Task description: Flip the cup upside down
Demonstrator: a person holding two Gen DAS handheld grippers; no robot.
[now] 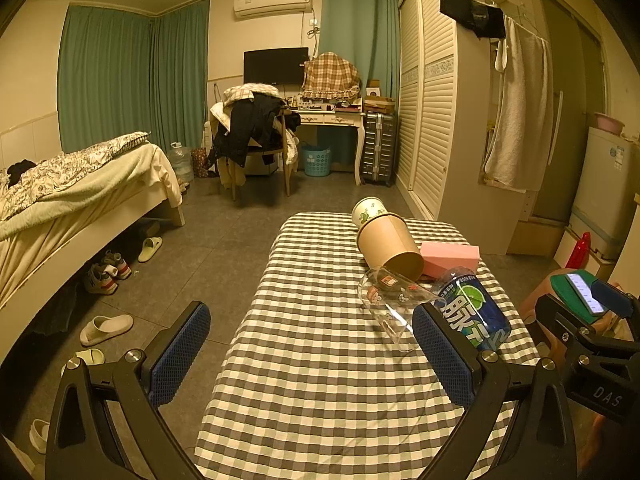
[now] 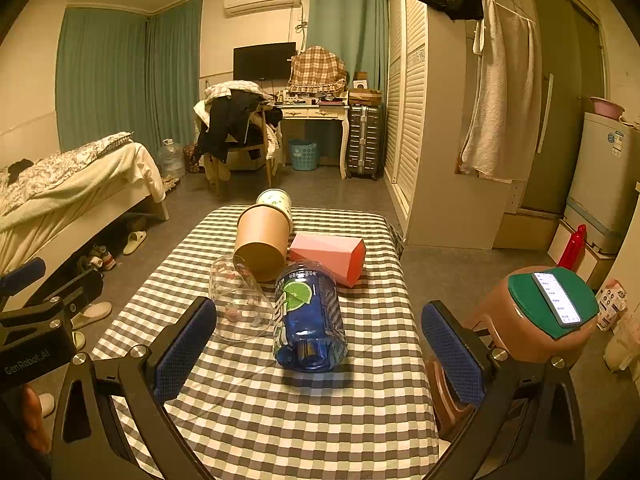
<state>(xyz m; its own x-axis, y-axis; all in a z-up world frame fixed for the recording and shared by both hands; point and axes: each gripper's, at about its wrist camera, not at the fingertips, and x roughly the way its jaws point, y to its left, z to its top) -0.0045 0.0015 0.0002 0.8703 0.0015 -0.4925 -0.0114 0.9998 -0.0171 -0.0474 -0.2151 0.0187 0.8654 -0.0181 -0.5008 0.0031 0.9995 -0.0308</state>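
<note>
Cups lie tipped over in a cluster on the checked table, both grippers spread and holding nothing

Checked table (image 2: 280, 420) carries the whole group toward its far right part; the left gripper (image 1: 310, 350) and right gripper (image 2: 318, 350) hover over its near end, each with its jaws wide apart. The blue cup (image 2: 308, 316) with a lime label lies on its side, nearest the right gripper, touching the pink box (image 2: 332, 258) behind it. The brown paper cup (image 2: 262, 242) lies on its side, base toward the cameras, and the clear glass cup (image 2: 240, 304) lies just left of the blue one. The small white cup (image 2: 275, 201) sits behind the brown one
</note>
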